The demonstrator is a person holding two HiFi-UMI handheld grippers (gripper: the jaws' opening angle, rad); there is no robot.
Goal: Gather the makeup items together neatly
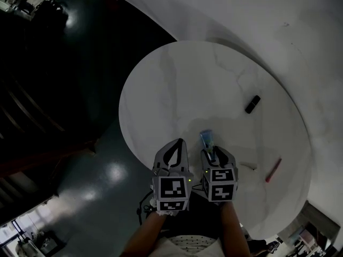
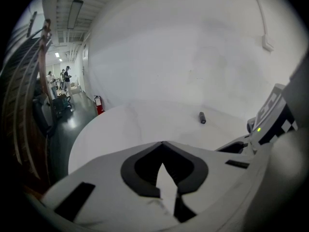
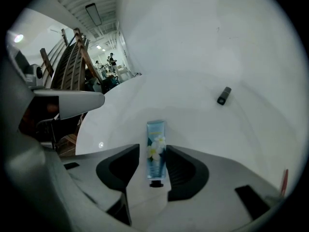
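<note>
- Makeup items lie spread over a round white marbled table [image 1: 177, 90], three of them and well apart from one another.
- Nearest the person is a hand cream tube [image 3: 156, 146], lying flat on the tabletop close to the near edge.
- It is pale blue with a white flower printed on its body and a small black cap; the cap end points back toward the person and the flat crimped end points away.
- A short black cylindrical item [image 1: 253, 104] lies farther out on the table, toward the right side.
- A thin red stick, pencil-like [image 1: 273, 170], lies near the right edge of the table, on a slant.
- The right gripper [image 1: 214, 150] has its jaws apart on either side of the tube; the tube lies between them on the table and is not squeezed.
- The left gripper [image 1: 174, 142] hangs beside it over the near rim, its jaws closed together with nothing between them.
</note>
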